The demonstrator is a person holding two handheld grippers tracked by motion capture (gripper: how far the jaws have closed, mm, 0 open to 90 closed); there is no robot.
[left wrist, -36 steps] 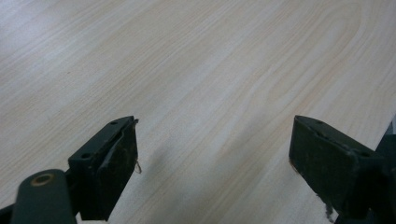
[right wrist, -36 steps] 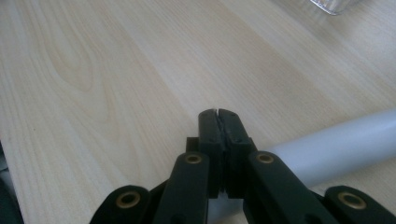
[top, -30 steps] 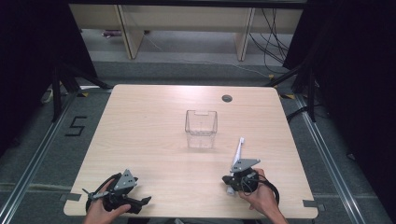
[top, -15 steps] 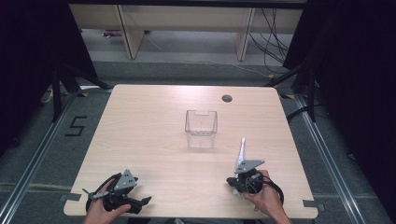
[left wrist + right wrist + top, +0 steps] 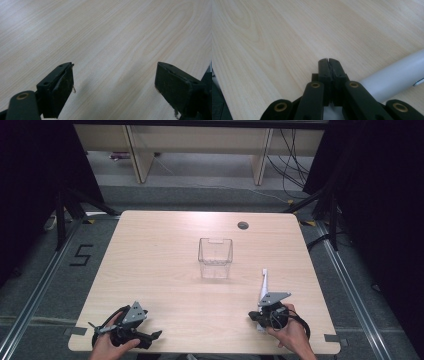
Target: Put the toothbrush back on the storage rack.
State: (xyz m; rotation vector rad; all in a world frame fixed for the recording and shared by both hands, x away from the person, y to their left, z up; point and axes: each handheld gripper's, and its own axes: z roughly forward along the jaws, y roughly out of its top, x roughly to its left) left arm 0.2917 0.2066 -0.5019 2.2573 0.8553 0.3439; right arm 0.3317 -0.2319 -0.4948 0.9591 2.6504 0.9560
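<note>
A: We start at the clear plastic container (image 5: 215,257), an open-topped square box standing upright near the middle of the desk (image 5: 160,250). We see nothing inside it.

B: Agreed. Nearer the person from the container and off to its right, we find a white cylindrical stick (image 5: 263,285) lying flat on the wood. Its far end points roughly toward the container but stays well apart from it.

A: The near end of that stick reaches the right tool (image 5: 260,317), held in the person's right hand (image 5: 290,335). In the right gripper view we see the tool's (image 5: 328,62) jaws pressed together with nothing between them, and the pale stick (image 5: 394,75) running just beside them on the right. We cannot tell whether it touches the tool's body.

B: Nearer the person from the container and to its left, close to the desk's near edge, we have the left tool (image 5: 150,336) in the left hand (image 5: 107,347). In the left gripper view its (image 5: 113,85) jaws are spread wide over bare wood, holding nothing.

A: Beyond the container, toward the far edge, we note a small round dark cable hole (image 5: 243,225) in the desktop.

B: Past that edge we see grey floor and pale wooden shelving (image 5: 200,145).
</note>
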